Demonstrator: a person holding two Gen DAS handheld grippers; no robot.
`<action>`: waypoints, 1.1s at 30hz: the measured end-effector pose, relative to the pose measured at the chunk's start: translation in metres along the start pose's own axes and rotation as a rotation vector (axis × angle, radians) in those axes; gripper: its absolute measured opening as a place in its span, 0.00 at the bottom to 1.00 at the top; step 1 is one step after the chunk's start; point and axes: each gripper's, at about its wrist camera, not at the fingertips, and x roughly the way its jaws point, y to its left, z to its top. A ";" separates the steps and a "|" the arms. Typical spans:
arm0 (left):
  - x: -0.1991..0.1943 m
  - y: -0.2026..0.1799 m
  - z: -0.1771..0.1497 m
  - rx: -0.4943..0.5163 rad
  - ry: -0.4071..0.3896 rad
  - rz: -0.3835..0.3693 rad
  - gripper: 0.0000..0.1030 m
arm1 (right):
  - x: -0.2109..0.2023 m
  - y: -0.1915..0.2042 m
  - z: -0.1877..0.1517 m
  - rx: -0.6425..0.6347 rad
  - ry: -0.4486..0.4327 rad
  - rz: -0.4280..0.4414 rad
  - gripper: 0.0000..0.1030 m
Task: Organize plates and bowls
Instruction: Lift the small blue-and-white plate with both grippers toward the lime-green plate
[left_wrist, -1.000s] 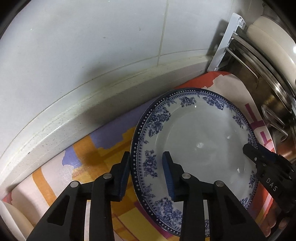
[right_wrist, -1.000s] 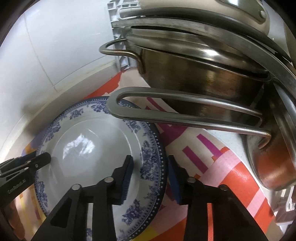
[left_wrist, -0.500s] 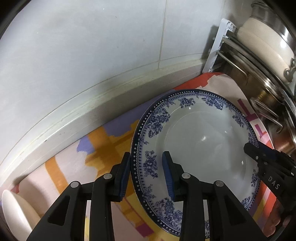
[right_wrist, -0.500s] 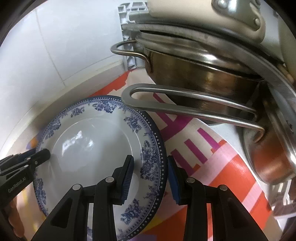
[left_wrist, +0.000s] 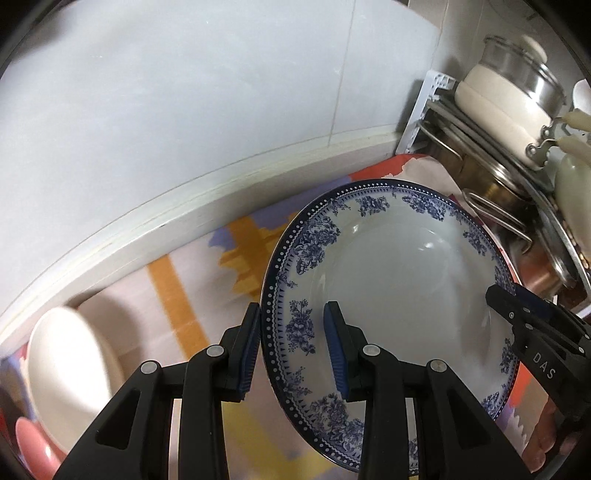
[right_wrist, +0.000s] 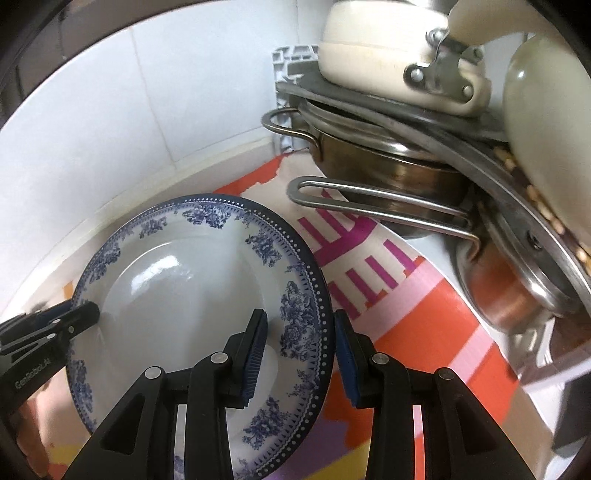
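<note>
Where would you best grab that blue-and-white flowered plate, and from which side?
By its thin patterned rim, at opposite edges. The blue-and-white flowered plate is wide and shallow, so only the rim fits between fingers. Here the left gripper straddles its left edge and the right gripper its right edge, one finger above, one beneath.

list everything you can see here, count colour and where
plate: 1, white with blue floral rim, tilted above the mat, held at opposite edges
mat: 1, orange, pink, purple patterned, on the counter
white dish: 1, cream, lower left on the mat
steel pots: at least 2, silver and copper, stacked right
cream pot: 1, on top of the stack
left gripper: 1, black, blue pads, on plate's left rim
right gripper: 1, black, blue pads, on plate's right rim
</note>
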 end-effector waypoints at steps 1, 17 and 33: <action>-0.005 0.002 -0.003 -0.003 -0.002 0.003 0.33 | -0.006 0.002 -0.002 -0.003 -0.003 0.004 0.36; -0.111 0.039 -0.081 -0.083 -0.060 0.080 0.33 | -0.092 0.043 -0.054 -0.093 -0.044 0.087 0.36; -0.182 0.093 -0.167 -0.158 -0.079 0.137 0.34 | -0.154 0.101 -0.115 -0.182 -0.053 0.143 0.36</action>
